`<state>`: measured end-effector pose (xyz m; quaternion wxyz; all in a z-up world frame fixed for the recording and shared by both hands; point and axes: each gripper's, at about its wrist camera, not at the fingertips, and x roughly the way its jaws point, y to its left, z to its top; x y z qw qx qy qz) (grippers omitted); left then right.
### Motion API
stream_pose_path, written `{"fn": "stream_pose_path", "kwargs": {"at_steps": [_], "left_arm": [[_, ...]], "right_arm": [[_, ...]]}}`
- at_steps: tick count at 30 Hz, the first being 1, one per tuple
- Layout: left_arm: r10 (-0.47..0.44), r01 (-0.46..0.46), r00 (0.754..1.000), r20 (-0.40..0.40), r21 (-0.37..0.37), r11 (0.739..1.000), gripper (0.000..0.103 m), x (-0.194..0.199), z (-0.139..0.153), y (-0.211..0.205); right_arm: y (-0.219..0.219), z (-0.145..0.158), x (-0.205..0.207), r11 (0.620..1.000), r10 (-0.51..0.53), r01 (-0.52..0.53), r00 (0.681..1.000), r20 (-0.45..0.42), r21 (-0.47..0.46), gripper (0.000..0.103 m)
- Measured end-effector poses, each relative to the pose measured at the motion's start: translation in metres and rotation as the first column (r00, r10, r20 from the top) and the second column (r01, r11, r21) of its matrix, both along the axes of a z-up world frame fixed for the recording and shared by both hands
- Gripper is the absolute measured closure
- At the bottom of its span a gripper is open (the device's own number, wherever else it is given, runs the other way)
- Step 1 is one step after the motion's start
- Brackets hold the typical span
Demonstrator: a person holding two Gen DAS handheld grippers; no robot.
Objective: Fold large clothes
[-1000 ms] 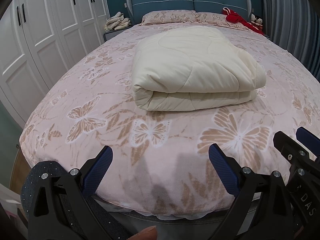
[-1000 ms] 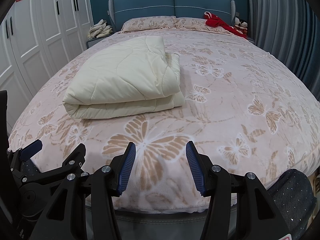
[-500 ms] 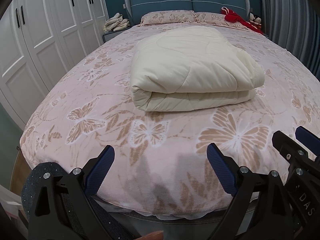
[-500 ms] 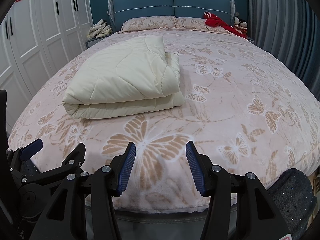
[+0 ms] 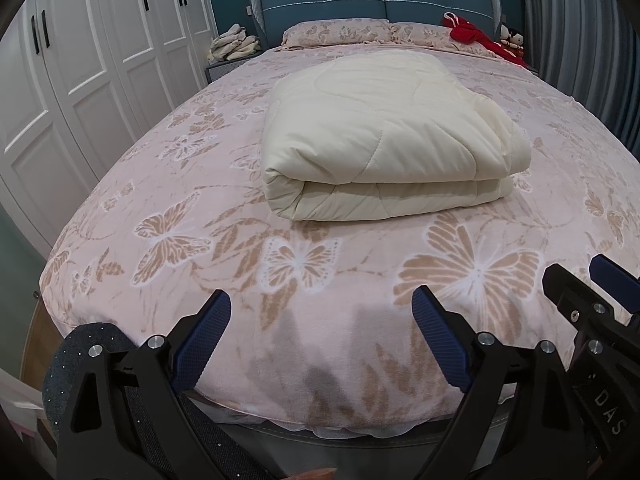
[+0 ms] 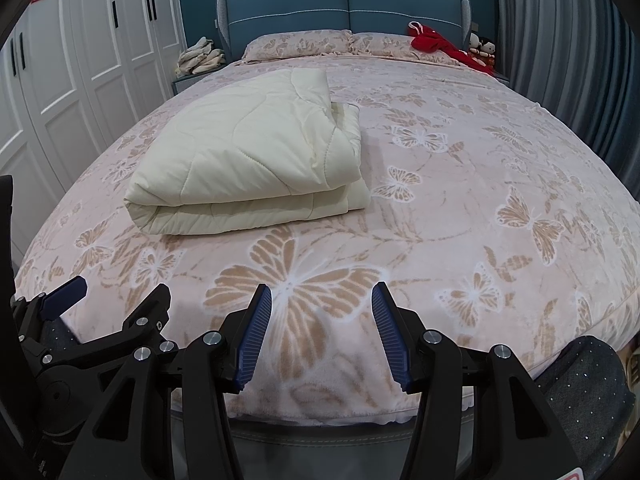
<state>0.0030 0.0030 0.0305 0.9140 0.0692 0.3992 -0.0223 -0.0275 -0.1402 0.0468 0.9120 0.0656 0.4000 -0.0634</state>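
The cream quilt (image 5: 384,136) lies folded in a thick bundle at the centre of the frame, on the bed (image 5: 168,248). It looks soft, bulky and light, likely to slump and slide open if lifted by one layer. Best pinch through the rounded fold at its lower-left corner. The left tongs (image 5: 320,336) and the right tongs (image 6: 320,332) gape empty over the bed's near edge.

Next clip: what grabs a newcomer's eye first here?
The cream quilt, folded into a thick bundle, lies mid-bed on the pink butterfly bedspread. Both claws, left and right, hang open and empty over the foot of the bed. A red garment lies by the pillows.
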Motion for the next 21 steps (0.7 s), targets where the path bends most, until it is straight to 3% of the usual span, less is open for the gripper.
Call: {"fn": "stream_pose_path", "kwargs": {"at_steps": [9, 21], "left_arm": [[0.007, -0.008, 1.0, -0.024, -0.035, 0.999, 0.015, 0.0021, -0.0041, 0.0049], [0.002, -0.002, 1.0, -0.017, -0.002, 1.0, 0.021, 0.0018, -0.0047, -0.0001]], "right_arm": [[0.0018, -0.0014, -0.0004, 1.0, 0.002, -0.002, 1.0, -0.002, -0.003, 0.051], [0.0023, -0.0057, -0.0009, 1.0, 0.001, -0.001, 1.0, -0.012, -0.013, 0.051]]}}
